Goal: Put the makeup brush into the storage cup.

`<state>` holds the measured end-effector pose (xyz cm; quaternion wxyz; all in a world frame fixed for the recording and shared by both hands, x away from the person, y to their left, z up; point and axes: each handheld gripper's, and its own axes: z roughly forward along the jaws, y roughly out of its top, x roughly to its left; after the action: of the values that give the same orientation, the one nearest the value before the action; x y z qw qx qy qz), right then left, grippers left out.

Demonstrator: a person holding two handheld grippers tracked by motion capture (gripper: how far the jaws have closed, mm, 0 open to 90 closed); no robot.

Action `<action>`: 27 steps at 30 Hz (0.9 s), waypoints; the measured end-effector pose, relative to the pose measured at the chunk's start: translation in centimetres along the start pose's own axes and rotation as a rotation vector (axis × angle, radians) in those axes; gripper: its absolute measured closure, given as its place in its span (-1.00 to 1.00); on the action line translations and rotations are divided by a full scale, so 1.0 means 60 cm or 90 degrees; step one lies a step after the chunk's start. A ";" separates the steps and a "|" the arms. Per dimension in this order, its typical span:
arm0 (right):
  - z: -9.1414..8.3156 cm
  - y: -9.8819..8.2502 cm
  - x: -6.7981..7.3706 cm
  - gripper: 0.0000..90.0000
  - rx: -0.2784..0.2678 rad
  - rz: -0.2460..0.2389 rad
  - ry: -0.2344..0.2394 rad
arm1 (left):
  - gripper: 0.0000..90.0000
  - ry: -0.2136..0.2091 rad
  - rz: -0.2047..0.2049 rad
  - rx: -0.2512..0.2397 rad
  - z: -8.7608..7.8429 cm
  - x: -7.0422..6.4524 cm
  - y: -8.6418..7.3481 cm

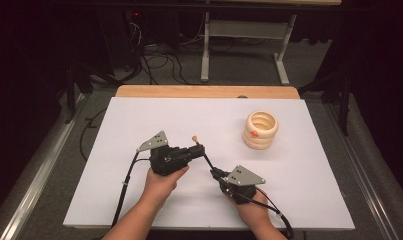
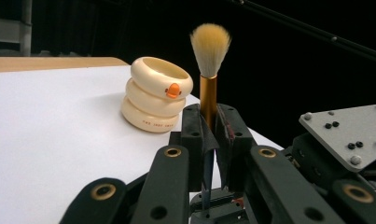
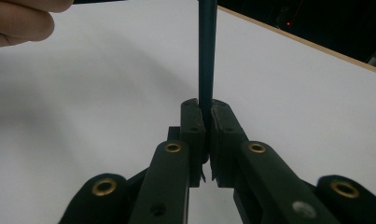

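Mid hand-over, likely: left gripper (image 2: 209,128) & right gripper (image 3: 207,116) both clamped on the dark-handled, gold-ferruled soft-bristle brush (image 2: 209,56), above the white table (image 1: 154,115) near the cream ringed holder (image 1: 261,130); next: one lets go.

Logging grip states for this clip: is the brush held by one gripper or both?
Both. The left gripper is shut on the brush at its gold ferrule; the right gripper is shut on its dark handle.
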<state>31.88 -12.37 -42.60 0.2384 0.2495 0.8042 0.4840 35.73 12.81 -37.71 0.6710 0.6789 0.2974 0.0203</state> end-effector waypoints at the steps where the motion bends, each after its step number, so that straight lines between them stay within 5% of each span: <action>1: 0.000 0.000 0.000 0.94 -0.001 0.000 0.001 | 0.86 -0.001 0.002 -0.001 0.000 -0.001 0.000; 6: 0.001 0.000 0.001 0.92 -0.001 0.000 0.003 | 0.86 0.000 0.015 -0.001 0.000 -0.006 -0.001; 13: 0.000 0.001 -0.002 0.62 -0.005 0.013 0.005 | 0.87 0.012 0.031 0.014 0.002 -0.008 -0.004; 27: -0.016 0.016 -0.005 0.61 -0.050 0.015 0.008 | 0.87 0.025 0.077 0.052 0.026 -0.027 -0.022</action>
<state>31.66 -12.81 -41.26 0.2373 0.2466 0.7831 0.5192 34.54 10.62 -38.45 0.6341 0.7222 0.2692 0.0619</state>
